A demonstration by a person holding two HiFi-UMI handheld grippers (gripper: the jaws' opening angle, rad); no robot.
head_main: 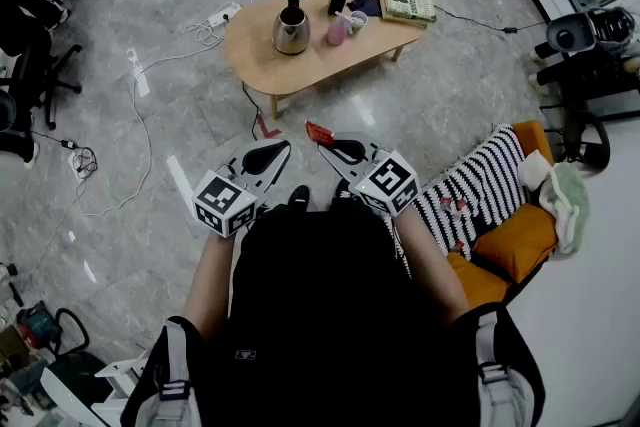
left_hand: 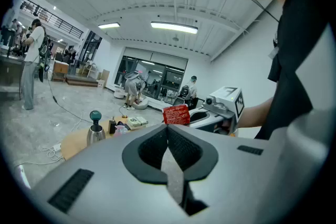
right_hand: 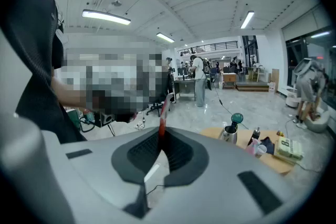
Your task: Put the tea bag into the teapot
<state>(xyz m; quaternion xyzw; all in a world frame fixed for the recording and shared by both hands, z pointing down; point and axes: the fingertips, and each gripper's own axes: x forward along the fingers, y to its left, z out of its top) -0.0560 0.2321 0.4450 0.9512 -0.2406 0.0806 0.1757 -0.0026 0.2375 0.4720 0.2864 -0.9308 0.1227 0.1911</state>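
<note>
Red tea bag (head_main: 318,132) pinched edge-on at the tip of the right gripper (head_main: 326,148), jaws clamped on it, over the floor. Left gripper (head_main: 281,151) just beside it, jaws together, nothing between them. Teapot (head_main: 292,23) upright on oval wooden worktop (head_main: 262,55), well apart from both grippers.

1. Ceiling strip lights (left_hand: 174,27) give bright, even light in both gripper views.
2. The polished floor (head_main: 450,95) in the head view carries pale glare patches; shadows under the table (head_main: 258,43) are soft.
3. Both gripper views bend strongly and darken at the corners.
4. The tea bag (right_hand: 161,115) in the right gripper (right_hand: 160,131) looks blurred, close to the lens.
</note>
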